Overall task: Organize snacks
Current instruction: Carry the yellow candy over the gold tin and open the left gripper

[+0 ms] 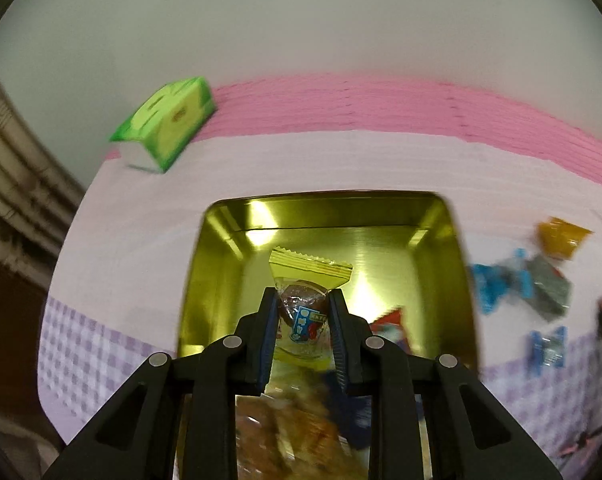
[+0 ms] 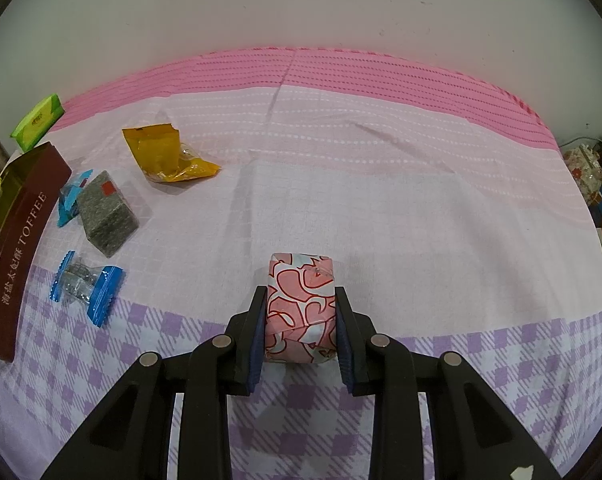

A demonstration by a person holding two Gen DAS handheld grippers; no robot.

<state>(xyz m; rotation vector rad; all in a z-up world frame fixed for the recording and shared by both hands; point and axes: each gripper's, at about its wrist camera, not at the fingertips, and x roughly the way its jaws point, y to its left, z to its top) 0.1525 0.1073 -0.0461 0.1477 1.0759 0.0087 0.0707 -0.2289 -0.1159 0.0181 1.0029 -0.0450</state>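
The left gripper's (image 1: 303, 300) fingers (image 1: 269, 332) are clamped on a clear-and-yellow wrapped snack (image 1: 307, 304) with a brown sweet inside; its long axis runs away from the camera, crimped end far, above the gold tin (image 1: 217, 272). The right gripper (image 2: 301, 300) pinches a pink heart-patterned packet (image 2: 301, 304), lengthwise, on the checked cloth (image 2: 461, 240).

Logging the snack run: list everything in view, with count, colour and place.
Tin: one, gold inside, maroon outside, on the cloth, left.
Yellow-topped snack: one, in the left tool above the tin.
Pink patterned packet: one, in the right tool.
Blue-ended candies: two, right of the tin.
Grey block: one, between the candies.
Orange wrapper: one, behind the block.
Green pack: one, far left.
Cloth: pink, white, purple check.
Left tool, right tool: black, shut.
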